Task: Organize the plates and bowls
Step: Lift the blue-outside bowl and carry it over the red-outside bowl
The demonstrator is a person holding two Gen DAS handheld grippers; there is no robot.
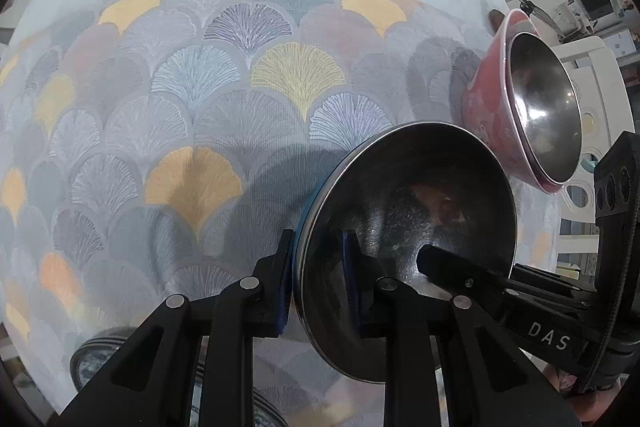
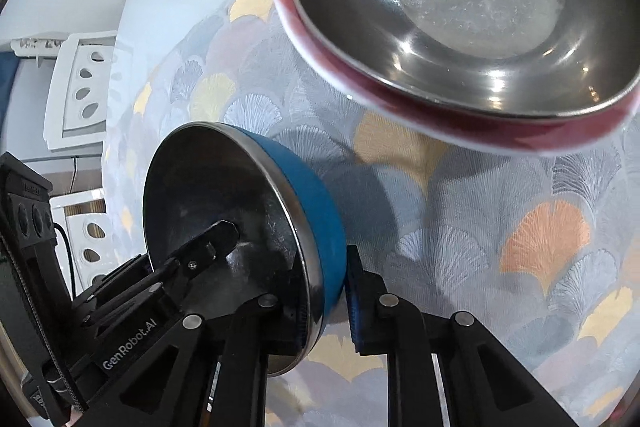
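We note both grippers clamped on the same blue bowl [image 2: 316, 215], which sits tilted on edge over the fan-patterned tablecloth [image 1: 192, 95]. The bowl has a matte blue outer wall, a polished steel rim and a dark, scuffed steel interior showing fine scratches and dull reflections.

The left gripper [image 1: 316, 279] is closed down on the rim: one blue-padded finger against the outer wall, the other inside the bowl. The right gripper [image 2: 326, 301] pinches the rim in the same way at another point, one finger inside, one on the blue wall. In each wrist view we see a finger of the opposite gripper reaching into the interior.

Near the blue bowl, apart from it, is a red bowl [image 2: 472, 131] with a pale rim edge and a bright, mirror-like steel lining [image 1: 544, 111]; from the left wrist it appears near the table edge.
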